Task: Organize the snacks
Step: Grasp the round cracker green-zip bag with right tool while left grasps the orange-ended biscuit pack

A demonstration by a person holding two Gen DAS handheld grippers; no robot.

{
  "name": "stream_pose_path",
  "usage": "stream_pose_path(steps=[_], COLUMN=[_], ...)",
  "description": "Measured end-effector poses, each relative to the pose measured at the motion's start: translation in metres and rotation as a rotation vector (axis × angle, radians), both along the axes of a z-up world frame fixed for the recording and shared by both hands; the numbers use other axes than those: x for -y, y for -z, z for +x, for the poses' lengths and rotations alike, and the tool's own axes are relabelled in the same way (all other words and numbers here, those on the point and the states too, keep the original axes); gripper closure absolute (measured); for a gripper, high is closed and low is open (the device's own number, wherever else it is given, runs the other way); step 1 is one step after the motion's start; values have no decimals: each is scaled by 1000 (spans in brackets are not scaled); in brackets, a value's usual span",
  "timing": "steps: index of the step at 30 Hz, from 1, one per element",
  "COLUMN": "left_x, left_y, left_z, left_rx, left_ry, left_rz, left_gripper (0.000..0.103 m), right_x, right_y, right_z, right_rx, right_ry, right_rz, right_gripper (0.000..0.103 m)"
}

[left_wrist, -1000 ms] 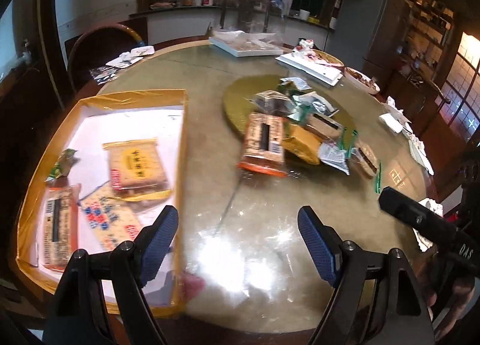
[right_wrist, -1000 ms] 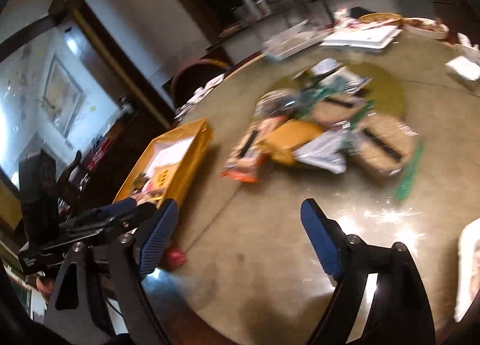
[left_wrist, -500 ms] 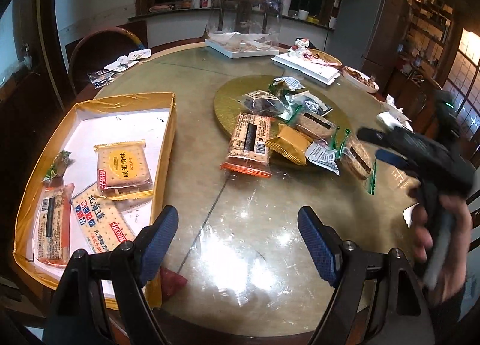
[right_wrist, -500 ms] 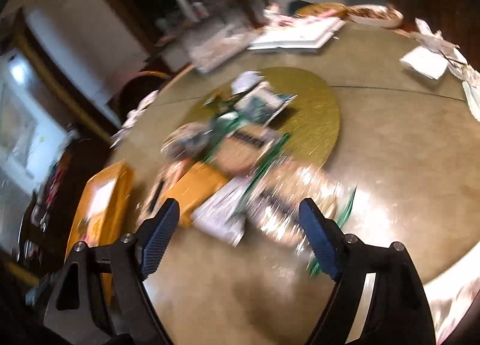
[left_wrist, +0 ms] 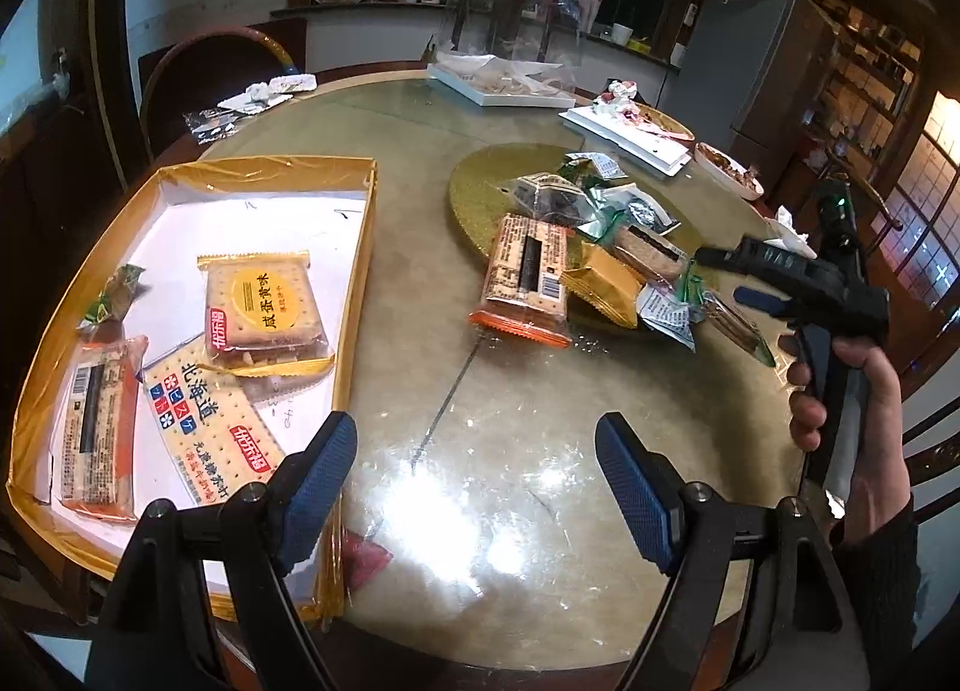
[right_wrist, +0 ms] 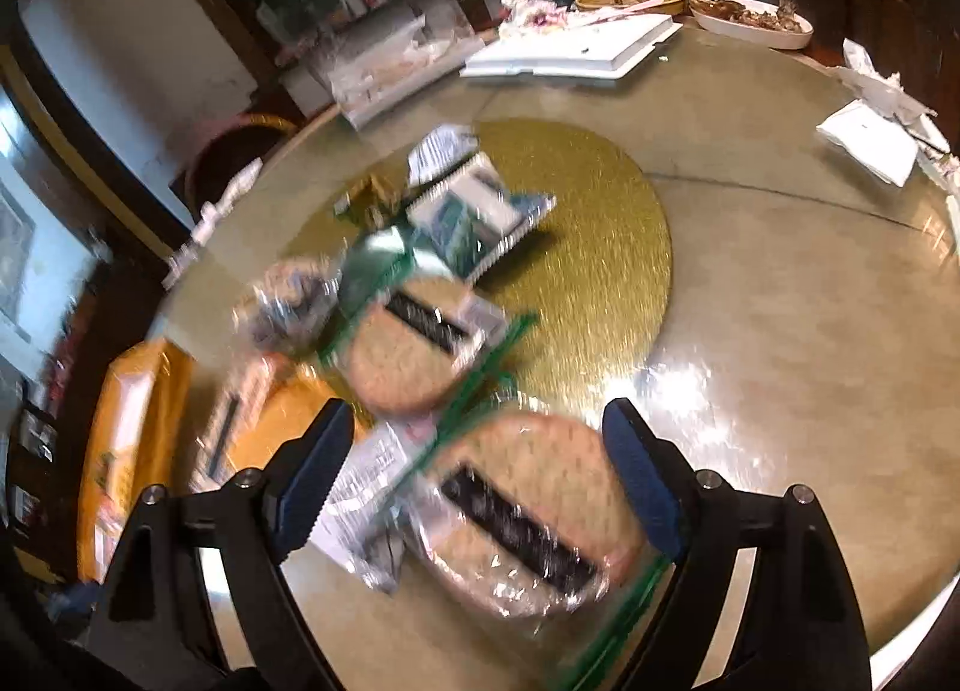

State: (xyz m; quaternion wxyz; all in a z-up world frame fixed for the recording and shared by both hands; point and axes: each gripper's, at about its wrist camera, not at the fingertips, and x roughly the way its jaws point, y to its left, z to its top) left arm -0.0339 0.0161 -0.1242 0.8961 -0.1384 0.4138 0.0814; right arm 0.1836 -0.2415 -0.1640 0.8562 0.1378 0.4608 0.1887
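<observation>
The gold board (left_wrist: 480, 181) sits mid-table (left_wrist: 510, 451) and carries the loose pile of snacks. Left of the board lies the yellow box (left_wrist: 360, 247), holding four packets: a yolk cracker pack (left_wrist: 261, 307), a blue-print cracker pack (left_wrist: 204, 427), an orange bar (left_wrist: 96, 421) and a small green candy (left_wrist: 114, 295).

At the board's near edge an orange-ended biscuit pack (left_wrist: 528, 283) lies half off it, touching a yellow pouch (left_wrist: 606, 283).

The left gripper (left_wrist: 474, 481) hangs over bare table nearer than the board, jaws spread wide, nothing between them.

The right gripper (right_wrist: 474, 475), in a hand (left_wrist: 840, 391), is at the board's right side. Its jaws, just opening a little further, stand wide with a round cake pack (right_wrist: 528, 511) lying between them on the table; the pads do not press it. A second round cake pack (right_wrist: 408, 361) lies just beyond, on the board's edge.
</observation>
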Motion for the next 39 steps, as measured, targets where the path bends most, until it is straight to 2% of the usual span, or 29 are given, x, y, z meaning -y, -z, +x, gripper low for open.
stream_pose_path(steps=[5,12,16,26,30,35,39], left_x=[-7,-15,-17,-6,-2,-1,6], left_y=[0,0,1,3,9,24,45], left_z=[-3,2,7,14,46,107,147], left_rx=[8,7,2,-16,-74,-149,-219], left_ry=[-11,-26,-23,18,71,105,120], left_rz=[-22,-44,-54,-33,-27,10,72], left_gripper=[21,21,21,21,21,21,21], right_x=[-1,-6,-18,-15,-40,-56,-53], right_y=[7,4,9,17,17,19,21], right_z=[8,-54,-88,-138,-162,-178,-181], right_rx=[-68,-69,-46,-59,4,62,85], right_ry=[12,-67,-129,-248,-292,-286,-235], right_rz=[-9,29,-27,5,-128,-200,-239], right_gripper=[18,18,18,14,13,13,22])
